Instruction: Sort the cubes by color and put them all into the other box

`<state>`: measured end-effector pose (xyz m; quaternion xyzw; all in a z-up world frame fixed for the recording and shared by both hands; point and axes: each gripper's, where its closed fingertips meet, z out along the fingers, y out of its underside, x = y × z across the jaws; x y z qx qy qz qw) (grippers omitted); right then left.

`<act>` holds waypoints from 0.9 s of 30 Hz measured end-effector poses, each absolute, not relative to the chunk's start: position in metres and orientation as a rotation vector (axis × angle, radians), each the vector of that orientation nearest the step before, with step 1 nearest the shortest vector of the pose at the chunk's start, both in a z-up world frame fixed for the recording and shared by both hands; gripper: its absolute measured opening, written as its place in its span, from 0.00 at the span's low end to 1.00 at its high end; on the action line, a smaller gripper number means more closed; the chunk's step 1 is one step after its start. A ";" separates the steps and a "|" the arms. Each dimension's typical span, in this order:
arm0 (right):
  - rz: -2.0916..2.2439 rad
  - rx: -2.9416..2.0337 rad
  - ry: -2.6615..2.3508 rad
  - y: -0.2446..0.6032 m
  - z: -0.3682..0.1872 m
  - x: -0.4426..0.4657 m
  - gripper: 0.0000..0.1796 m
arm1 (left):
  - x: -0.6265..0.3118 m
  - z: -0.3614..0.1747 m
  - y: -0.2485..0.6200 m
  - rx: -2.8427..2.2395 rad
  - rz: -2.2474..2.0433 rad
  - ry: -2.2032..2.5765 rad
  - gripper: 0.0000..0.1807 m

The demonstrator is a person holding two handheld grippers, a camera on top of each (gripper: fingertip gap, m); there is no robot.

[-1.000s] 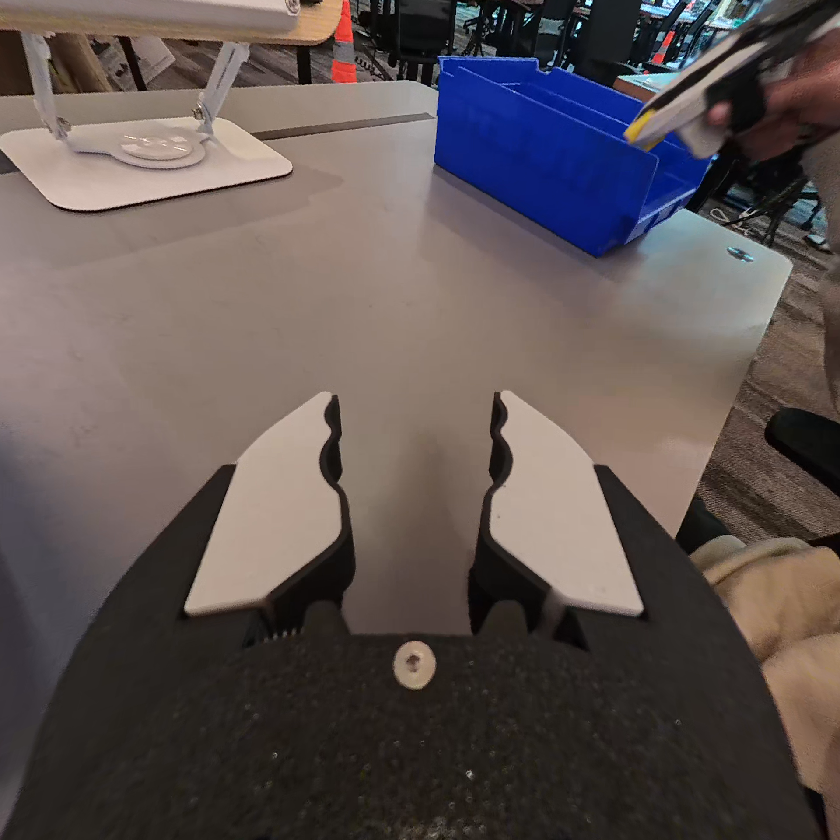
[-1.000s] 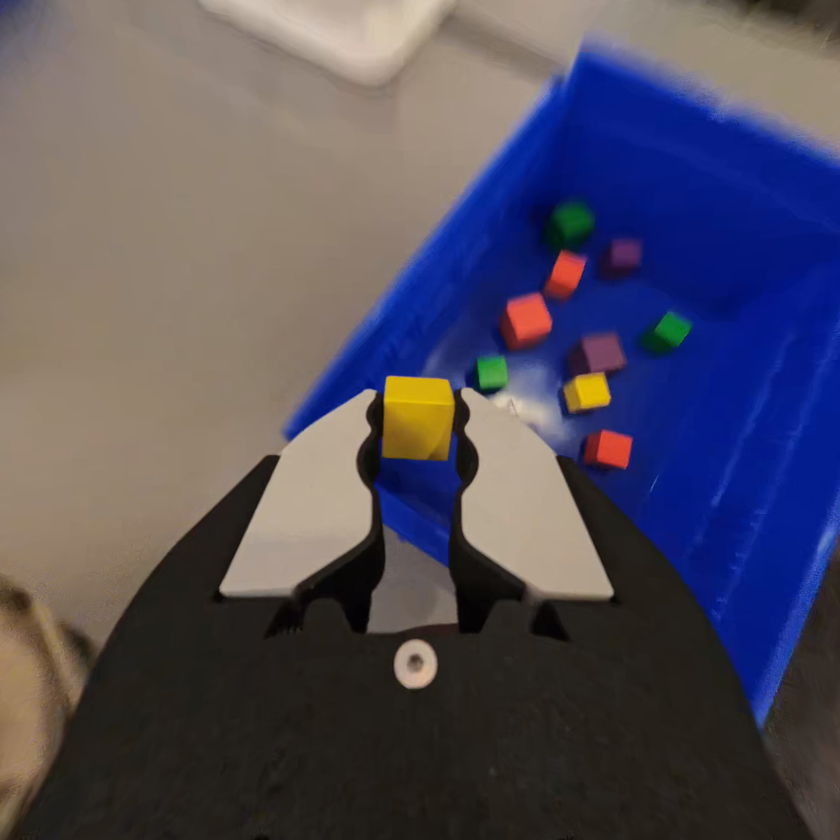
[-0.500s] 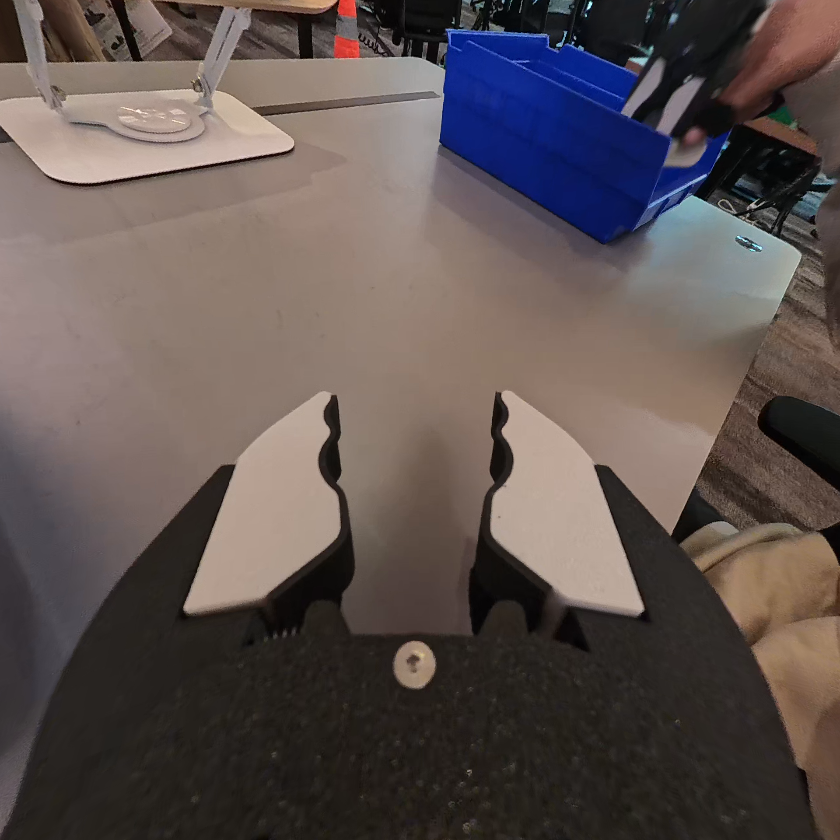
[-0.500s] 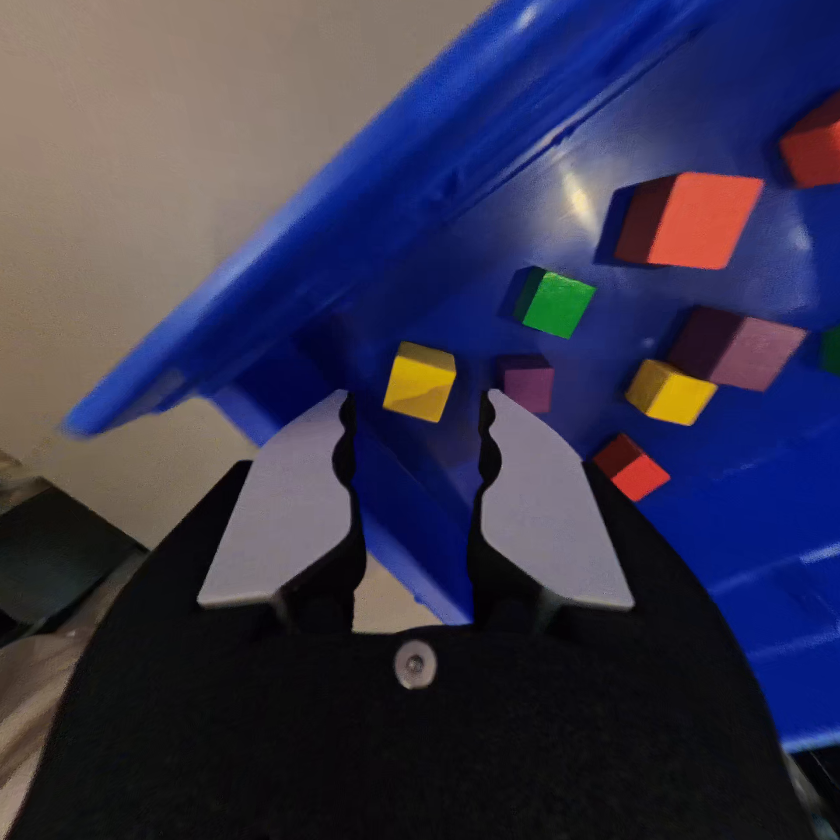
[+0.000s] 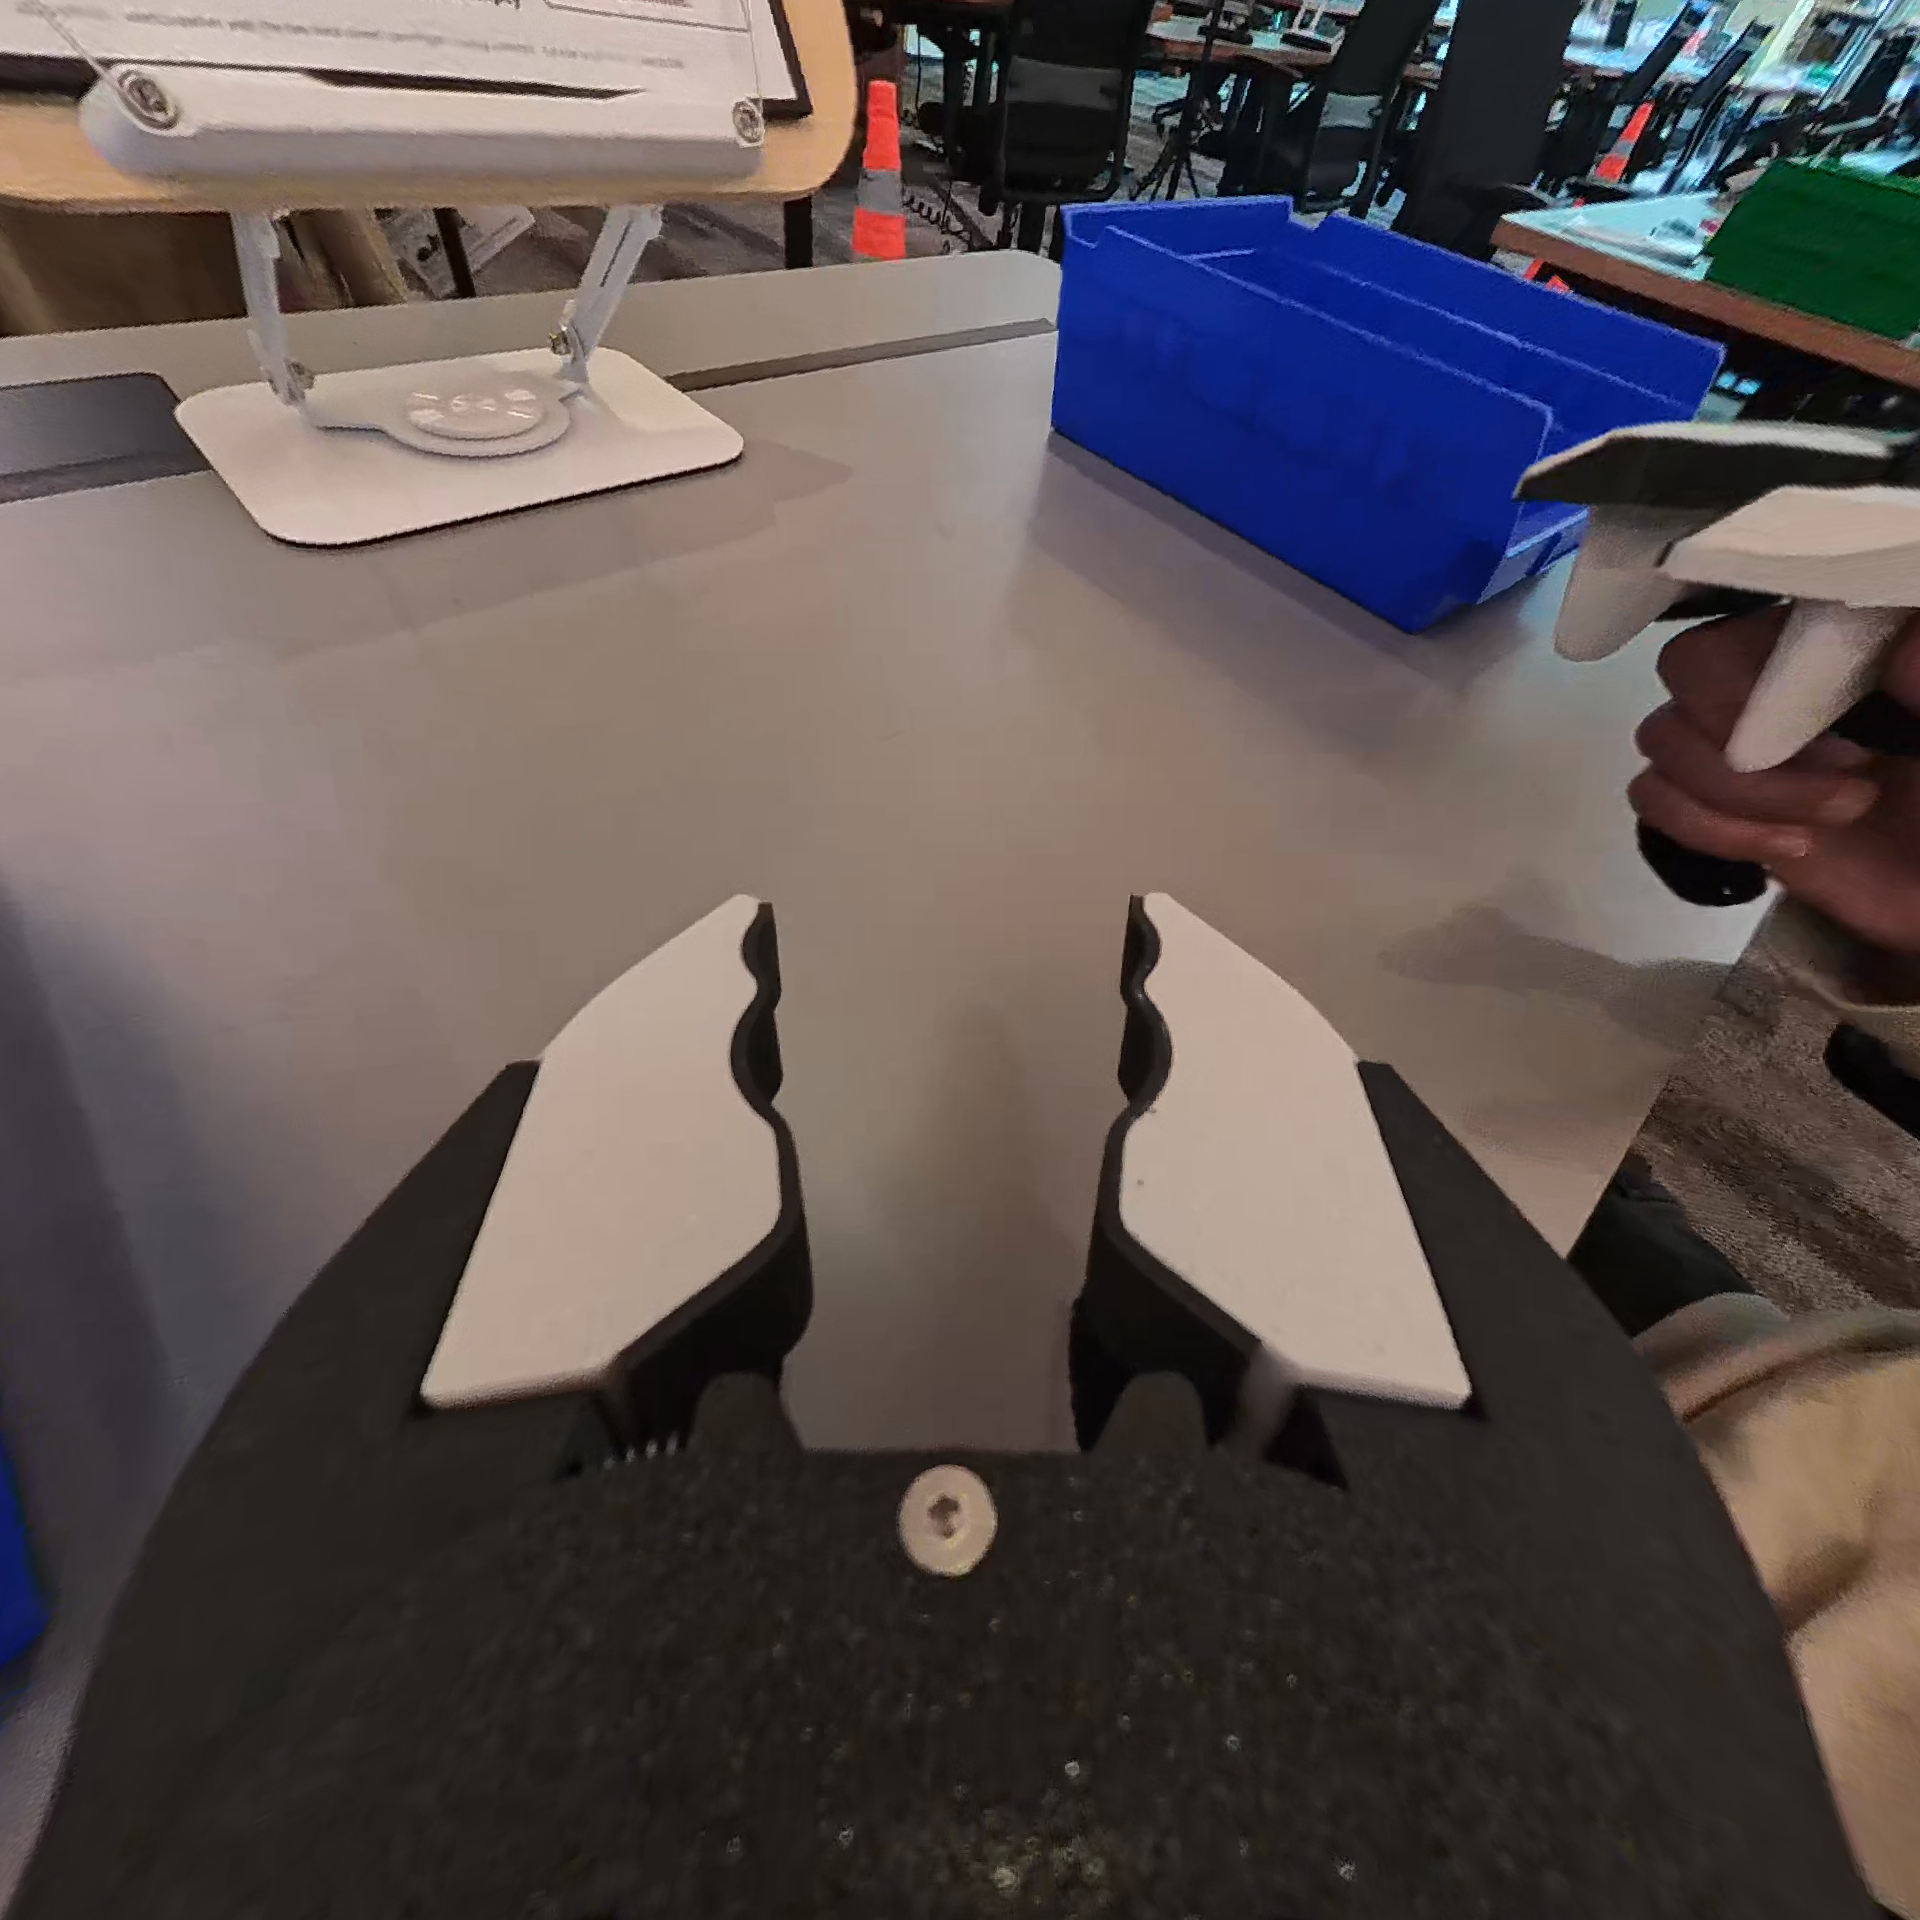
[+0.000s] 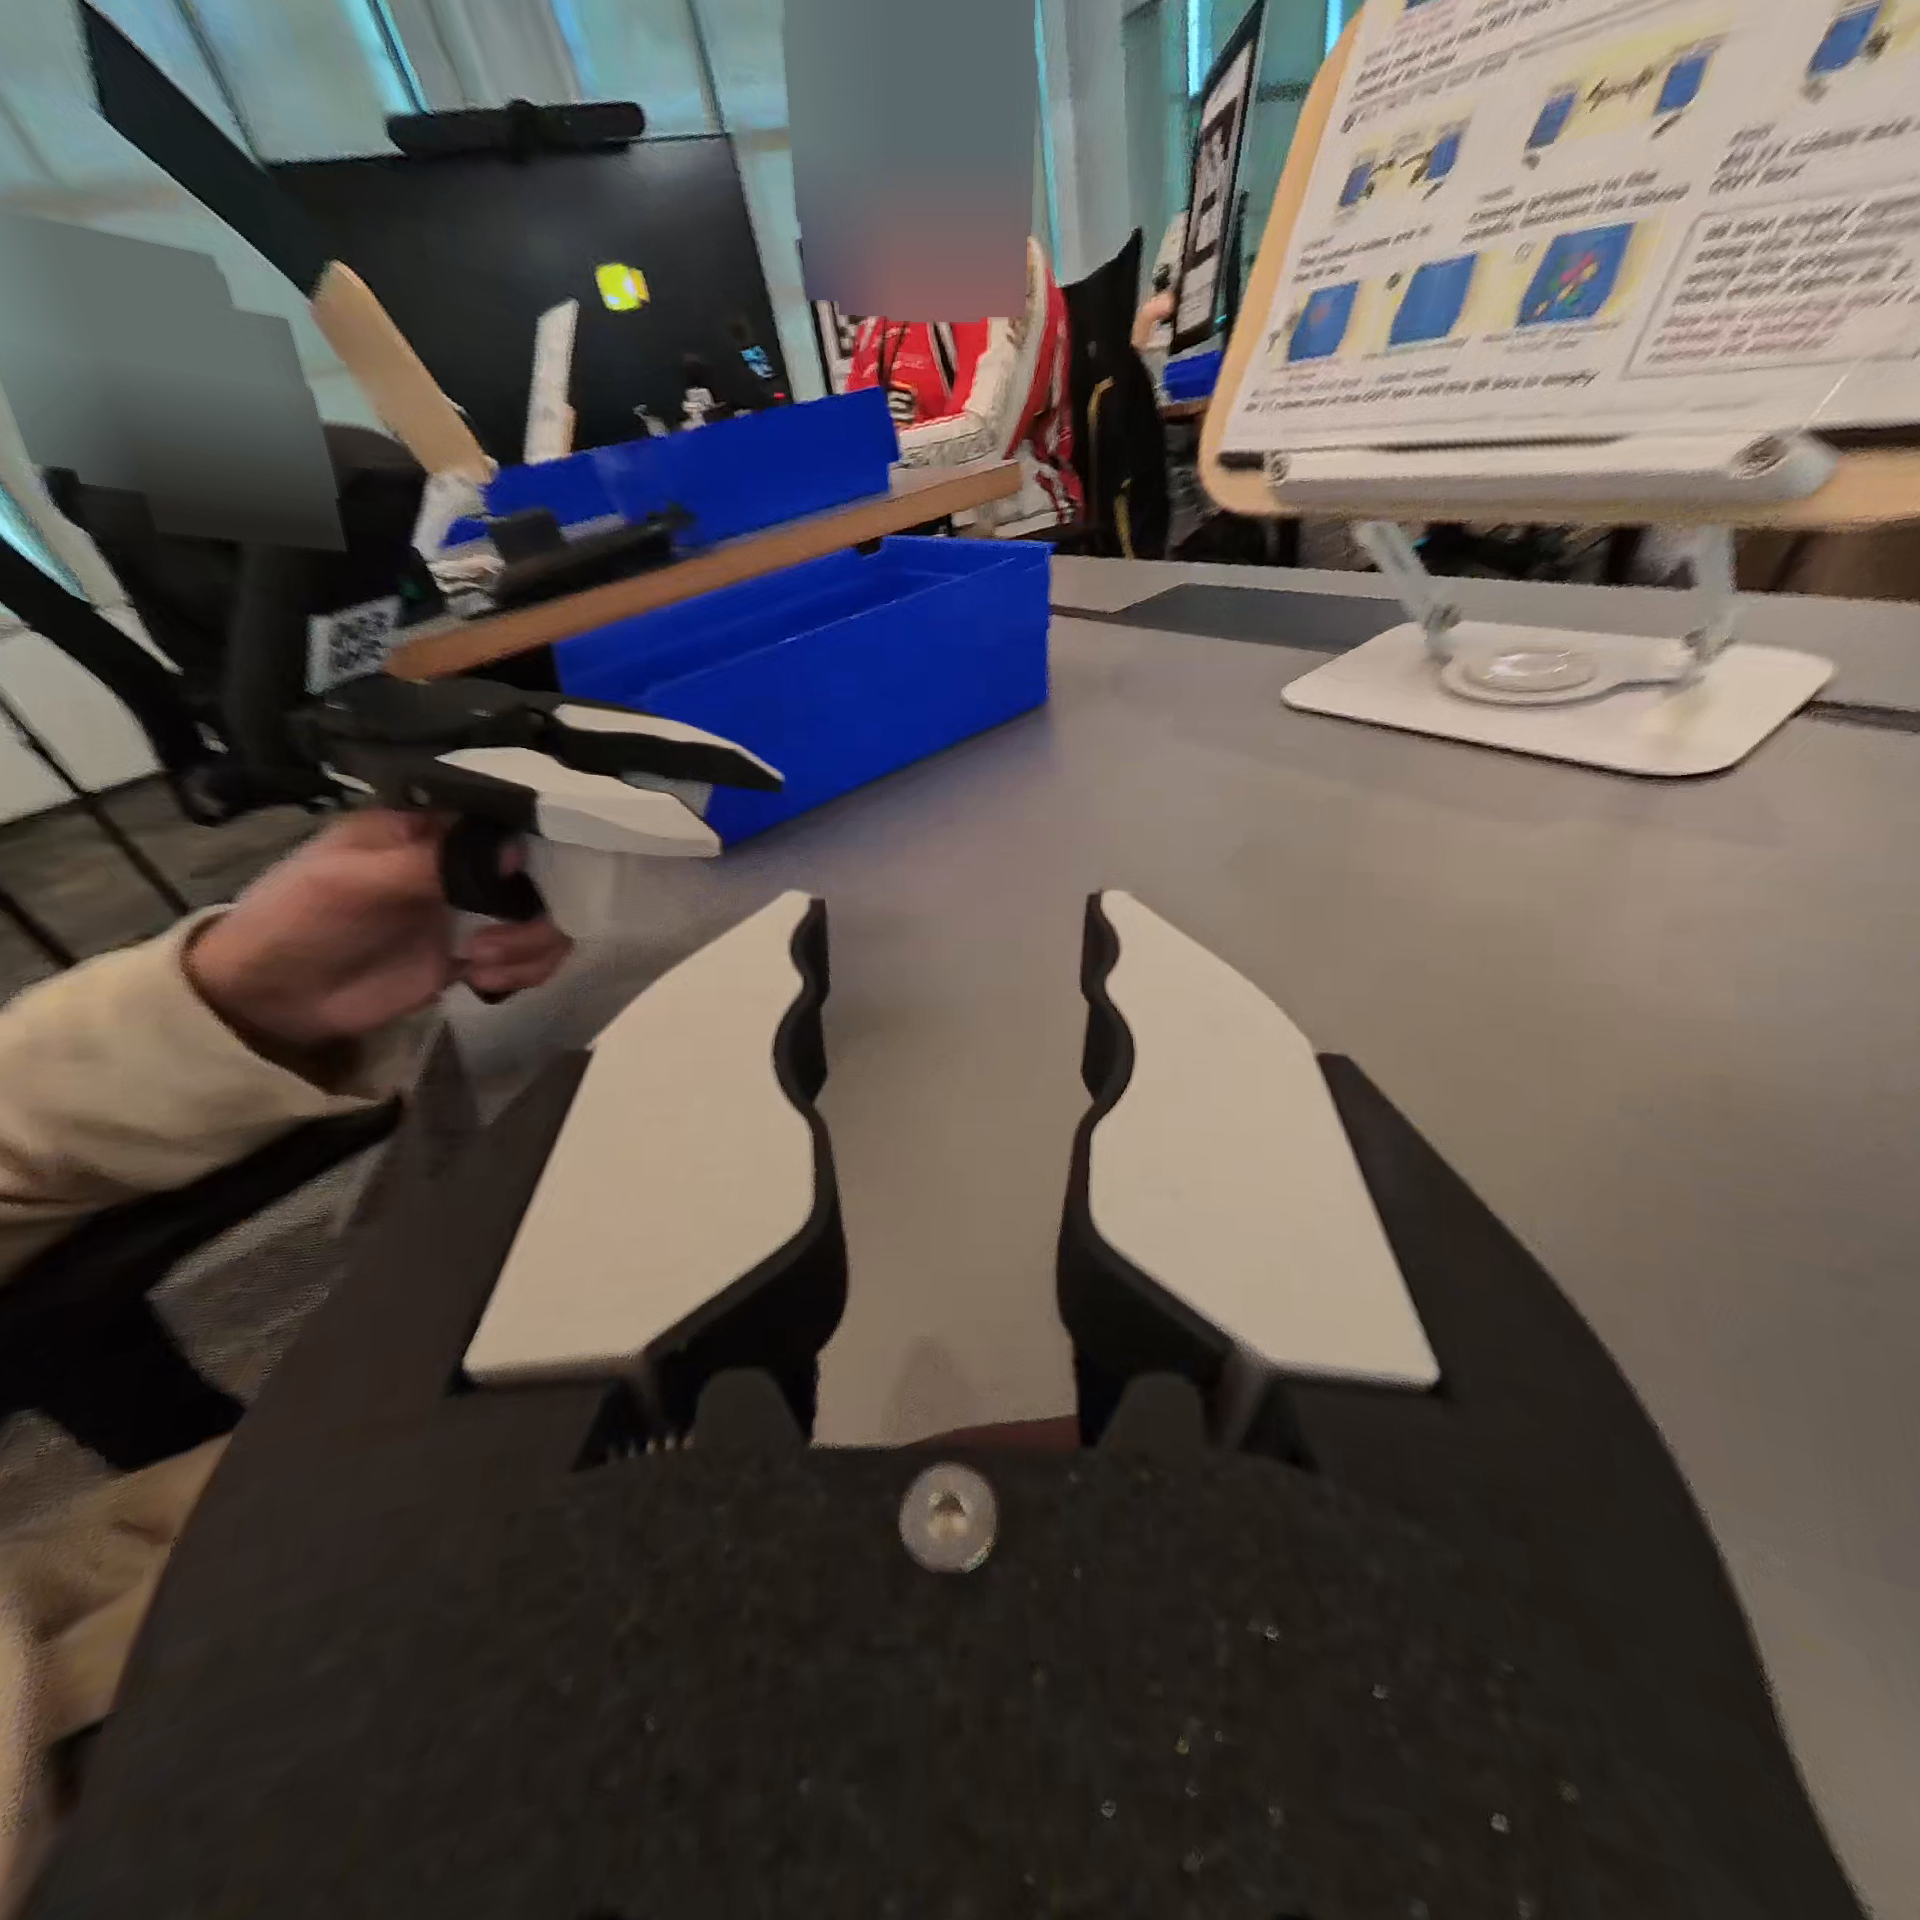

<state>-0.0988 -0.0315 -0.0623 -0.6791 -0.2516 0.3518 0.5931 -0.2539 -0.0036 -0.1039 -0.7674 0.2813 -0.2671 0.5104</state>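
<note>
Left gripper jaws apart, empty, above grey table, right gripper jaws apart, empty, blue box at far table edge, cubes not visible, white stand behind

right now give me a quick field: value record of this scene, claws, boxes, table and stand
left claw: open, nothing between its fingers, over the table
right claw: open, nothing held, over the table
blue box, left wrist view: on the table's far right, contents hidden by its wall
blue box, right wrist view: at the table's far left, no cubes visible inside
table: grey, no cubes on it
stand: white, holds an instruction board
</note>
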 end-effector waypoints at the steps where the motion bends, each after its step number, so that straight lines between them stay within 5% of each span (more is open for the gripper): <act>1: 0.791 -1.565 -0.601 -0.032 -0.063 -0.100 0.26 | -0.253 -0.105 -0.004 -1.851 -0.619 0.688 0.35; 8: 0.619 -1.649 -0.724 -0.038 -0.094 -0.099 0.25 | -0.256 -0.086 -0.019 -1.852 -0.766 0.707 0.34; 14: 0.717 -1.677 -0.715 -0.040 -0.096 -0.105 0.24 | -0.383 -0.021 0.063 -1.870 -0.425 0.447 0.34; 20: 0.777 -1.722 -0.775 -0.041 -0.109 -0.119 0.23 | -0.523 -0.093 0.206 -2.301 0.223 0.387 0.35; 27: 0.743 -1.729 -0.831 -0.043 -0.115 -0.122 0.21 | -0.566 -0.161 0.278 -2.534 0.513 0.418 0.35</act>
